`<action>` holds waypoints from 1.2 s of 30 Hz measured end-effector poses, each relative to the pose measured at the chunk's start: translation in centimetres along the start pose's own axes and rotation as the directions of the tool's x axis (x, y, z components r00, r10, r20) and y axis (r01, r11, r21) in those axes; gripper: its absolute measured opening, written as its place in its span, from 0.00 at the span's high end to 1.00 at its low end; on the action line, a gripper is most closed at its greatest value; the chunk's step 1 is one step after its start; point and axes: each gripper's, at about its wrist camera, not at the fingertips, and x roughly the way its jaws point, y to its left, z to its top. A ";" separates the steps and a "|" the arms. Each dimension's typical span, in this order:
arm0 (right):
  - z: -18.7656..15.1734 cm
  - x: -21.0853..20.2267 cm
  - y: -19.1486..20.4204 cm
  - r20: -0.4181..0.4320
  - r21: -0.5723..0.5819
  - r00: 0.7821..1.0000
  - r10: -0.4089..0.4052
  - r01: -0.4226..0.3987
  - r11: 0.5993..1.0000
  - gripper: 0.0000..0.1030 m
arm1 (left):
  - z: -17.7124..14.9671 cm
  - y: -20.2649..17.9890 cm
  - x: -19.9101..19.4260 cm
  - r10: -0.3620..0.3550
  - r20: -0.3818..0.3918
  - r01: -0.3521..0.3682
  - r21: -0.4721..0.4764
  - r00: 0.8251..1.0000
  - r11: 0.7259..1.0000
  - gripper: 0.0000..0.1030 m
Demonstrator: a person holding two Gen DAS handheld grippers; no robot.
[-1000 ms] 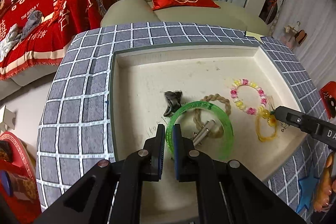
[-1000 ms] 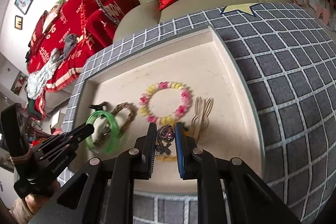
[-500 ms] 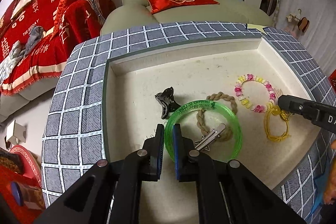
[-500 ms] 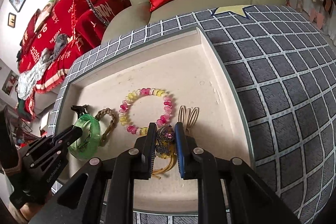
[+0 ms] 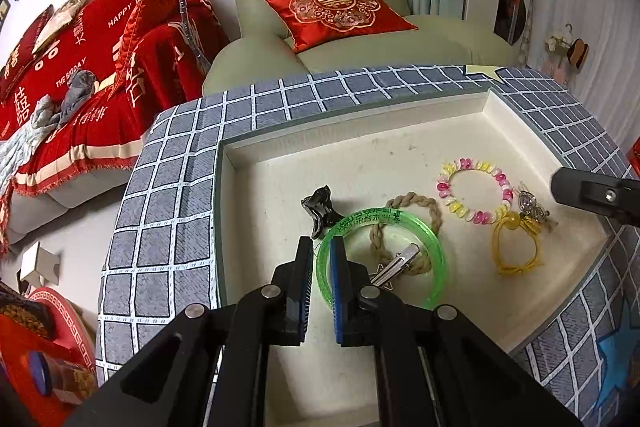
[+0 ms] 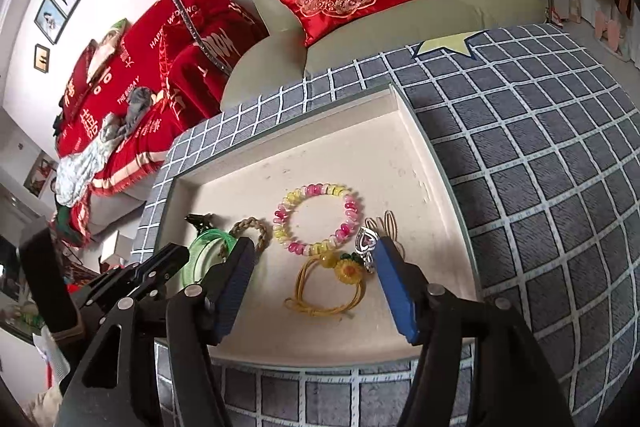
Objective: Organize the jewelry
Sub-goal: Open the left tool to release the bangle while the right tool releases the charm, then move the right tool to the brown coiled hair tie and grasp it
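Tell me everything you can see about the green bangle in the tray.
The green bangle is a translucent, bright green ring, plastic by its look, with small dark lettering along its far rim. It lies roughly flat on the cream tray, over a braided rope bracelet and a silver hair clip that shows through its opening. A black claw clip sits at its far left edge. The left gripper is shut on its near left rim.

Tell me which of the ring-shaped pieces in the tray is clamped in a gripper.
The translucent green bangle: the left gripper is shut on its rim. The beaded bracelet, braided rope ring and yellow cord loop lie free.
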 end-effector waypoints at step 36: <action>-4.3 -4.9 1.1 0.043 -0.058 0.997 -0.067 0.070 0.996 0.17 | -1.6 2.3 -4.1 0.015 0.068 -0.010 -0.071 0.998 0.997 0.00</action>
